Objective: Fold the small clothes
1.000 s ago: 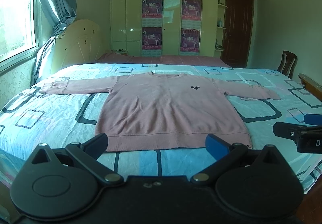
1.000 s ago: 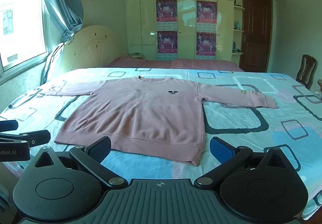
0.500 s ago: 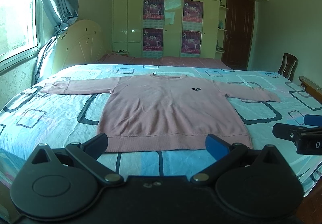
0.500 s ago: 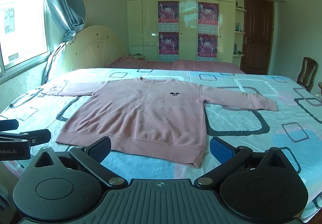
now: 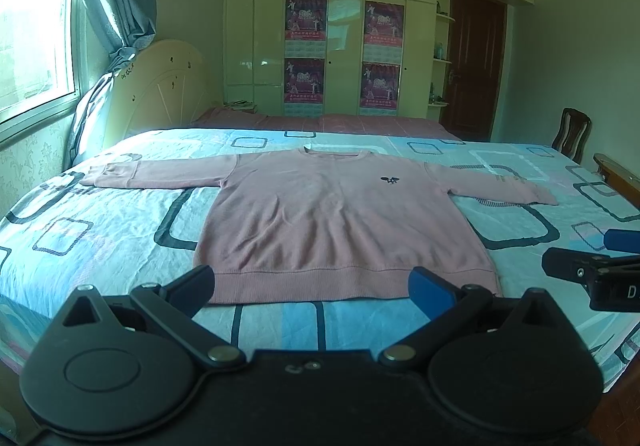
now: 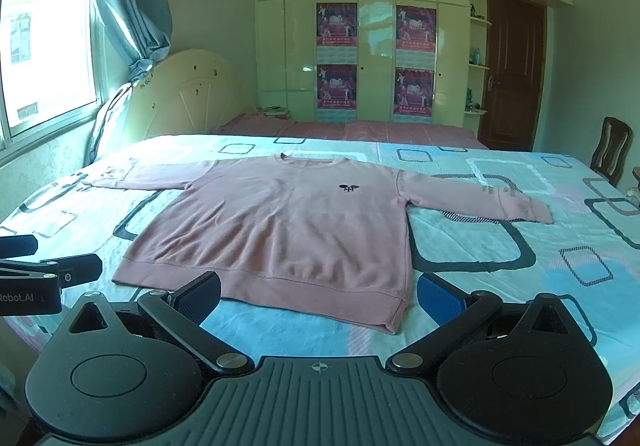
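Observation:
A pink long-sleeved sweater (image 5: 336,221) (image 6: 292,230) lies flat on the bed, front up, both sleeves spread sideways and its hem nearest me. My left gripper (image 5: 316,286) hovers open just short of the hem, nothing between its fingers. My right gripper (image 6: 320,296) is open too, over the hem near the sweater's right bottom corner, holding nothing. In the left wrist view the right gripper (image 5: 592,266) shows at the right edge. In the right wrist view the left gripper (image 6: 44,266) shows at the left edge.
The bed sheet (image 5: 100,238) is light blue with dark rounded squares. A cream headboard (image 6: 188,97) and a curtained window (image 6: 44,45) stand at the left. A wardrobe with posters (image 5: 344,57), a dark door (image 6: 514,73) and a wooden chair (image 6: 612,149) lie beyond the bed.
Both cameras have tipped up slightly, so the sweater sits a little lower in each view. The sweater has not moved and both grippers stay open.

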`<state>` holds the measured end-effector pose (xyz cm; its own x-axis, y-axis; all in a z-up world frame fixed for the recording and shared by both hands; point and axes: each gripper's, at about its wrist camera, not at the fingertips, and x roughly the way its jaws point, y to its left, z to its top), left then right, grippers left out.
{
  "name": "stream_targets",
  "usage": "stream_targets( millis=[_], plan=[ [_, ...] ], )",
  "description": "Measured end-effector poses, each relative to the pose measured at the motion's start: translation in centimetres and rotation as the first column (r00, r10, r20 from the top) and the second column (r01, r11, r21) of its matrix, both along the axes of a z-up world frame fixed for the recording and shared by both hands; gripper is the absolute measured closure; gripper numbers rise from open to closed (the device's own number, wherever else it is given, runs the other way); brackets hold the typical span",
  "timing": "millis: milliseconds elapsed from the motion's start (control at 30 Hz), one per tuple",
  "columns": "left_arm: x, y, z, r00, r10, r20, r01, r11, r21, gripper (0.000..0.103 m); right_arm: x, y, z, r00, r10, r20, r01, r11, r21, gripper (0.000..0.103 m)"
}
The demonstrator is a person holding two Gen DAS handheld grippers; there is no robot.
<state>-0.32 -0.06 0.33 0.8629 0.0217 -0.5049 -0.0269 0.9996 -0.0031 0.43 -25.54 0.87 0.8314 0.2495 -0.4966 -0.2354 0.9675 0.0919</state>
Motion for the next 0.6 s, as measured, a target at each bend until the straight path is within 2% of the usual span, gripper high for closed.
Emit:
stream_targets(
  millis=[600],
  plan=[
    [-0.05, 0.01, 0.06, 1.000, -0.003, 0.002, 0.003, 1.000, 0.000, 0.001, -0.01, 0.18, 0.17, 1.000, 0.005, 0.006, -0.005, 1.000, -0.006, 0.000]
  ],
)
